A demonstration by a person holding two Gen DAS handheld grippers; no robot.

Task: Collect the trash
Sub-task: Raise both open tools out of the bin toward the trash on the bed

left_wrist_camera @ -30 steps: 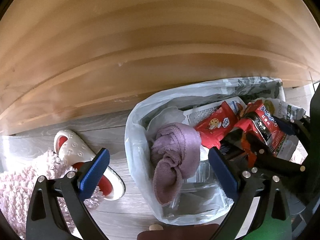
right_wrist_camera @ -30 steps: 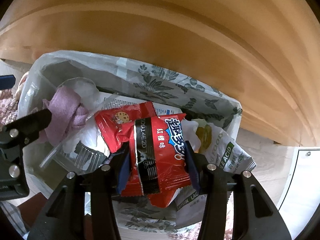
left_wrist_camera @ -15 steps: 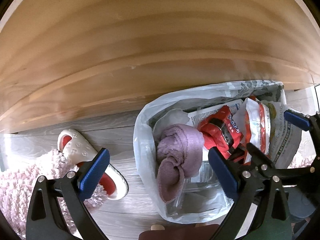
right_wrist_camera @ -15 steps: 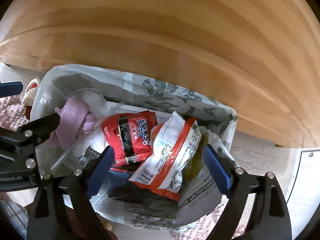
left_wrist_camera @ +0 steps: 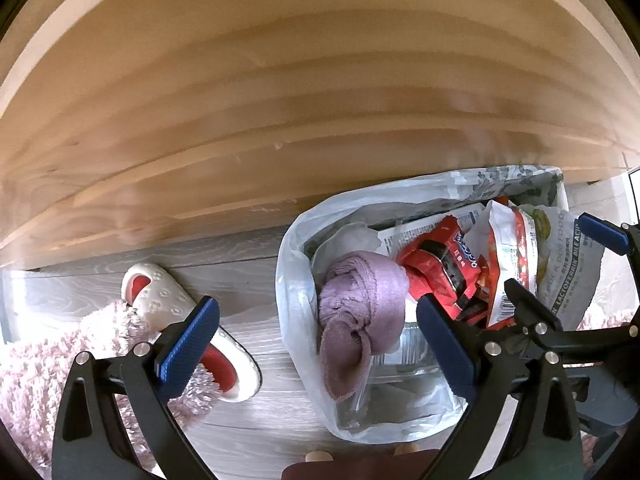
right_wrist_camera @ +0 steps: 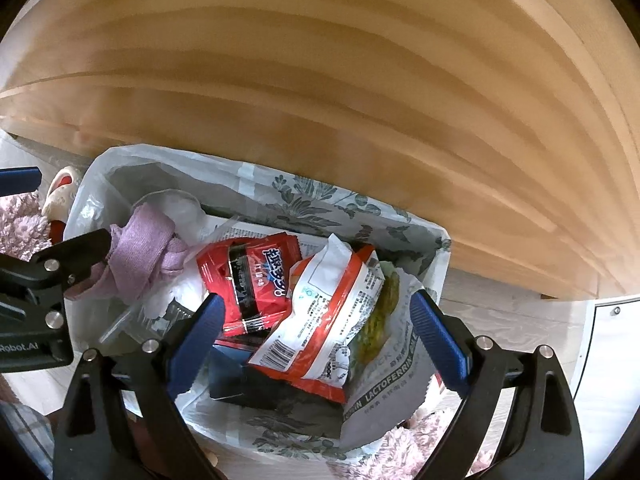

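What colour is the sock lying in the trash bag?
The sock is light purple, a soft lilac. It shows best in the left wrist view.

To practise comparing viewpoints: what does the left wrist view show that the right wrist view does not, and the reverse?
Only the left wrist view shows the whole white slipper on the grey floor. Only the right wrist view shows the barcode on the white-and-red packet. Both show the bin bag, purple cloth and red wrapper.

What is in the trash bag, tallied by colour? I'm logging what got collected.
Red snack wrappers: 2 (red wrapper, red-and-white wrapper)
Purple cloth: 1
White-and-green pouch: 1
Clear plastic container: 1
Total: 5 distinguishable
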